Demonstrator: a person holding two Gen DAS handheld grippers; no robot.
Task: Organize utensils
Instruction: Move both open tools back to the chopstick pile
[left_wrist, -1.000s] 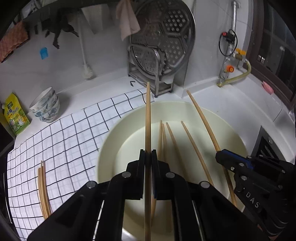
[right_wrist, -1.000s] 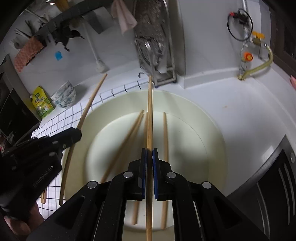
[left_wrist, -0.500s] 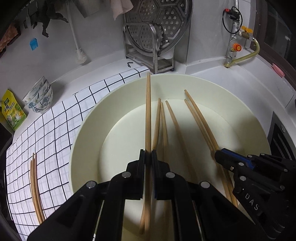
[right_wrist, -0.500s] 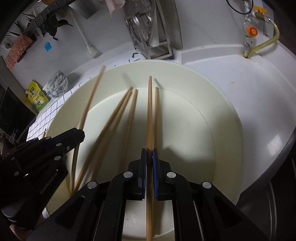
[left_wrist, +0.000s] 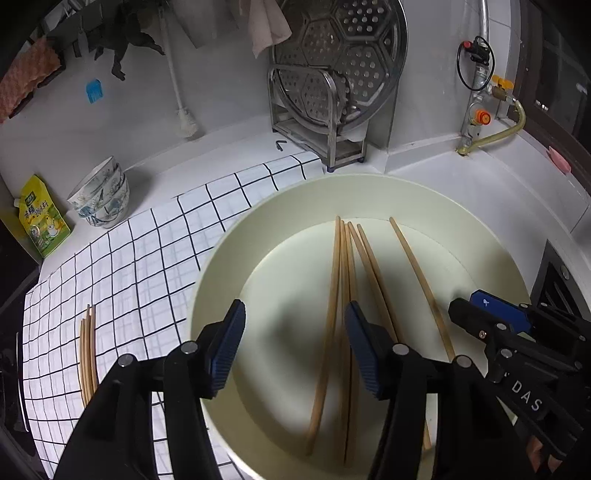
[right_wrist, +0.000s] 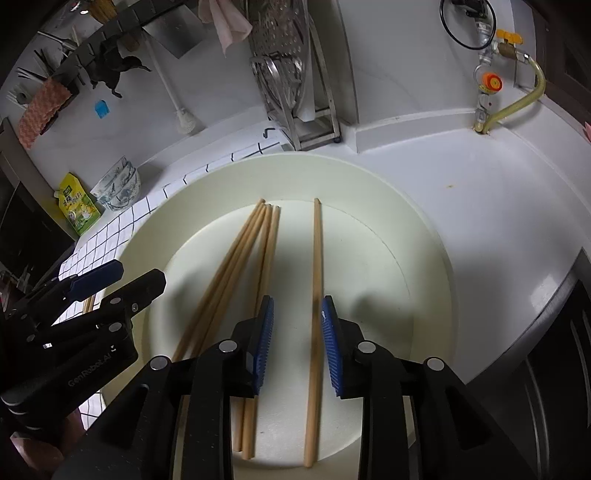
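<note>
Several wooden chopsticks (left_wrist: 347, 295) lie on the floor of a cream round basin (left_wrist: 229, 236). My left gripper (left_wrist: 295, 314) hovers over the basin's near side, its jaws opening; one chopstick (left_wrist: 332, 325) lies loose between them, close to the right finger. My right gripper (right_wrist: 297, 301) is also opening over the basin (right_wrist: 424, 221), and a single chopstick (right_wrist: 316, 266) rests free on the basin floor between its blue pads. A bundle of chopsticks (right_wrist: 243, 258) lies just left of it. Each gripper shows in the other's view: the right gripper (left_wrist: 480, 314) and the left gripper (right_wrist: 122, 277).
More chopsticks (left_wrist: 88, 354) lie on the black-and-white checked cloth (left_wrist: 129, 258) left of the basin. Stacked patterned bowls (left_wrist: 101, 199) and a yellow pouch (left_wrist: 42, 218) stand at the far left. A steel rack with a steamer plate (left_wrist: 332, 92) and a gas valve with hose (left_wrist: 491, 110) line the back wall.
Both grippers were shut on a chopstick each; now their jaws stand apart and both chopsticks lie in the basin with the others.
</note>
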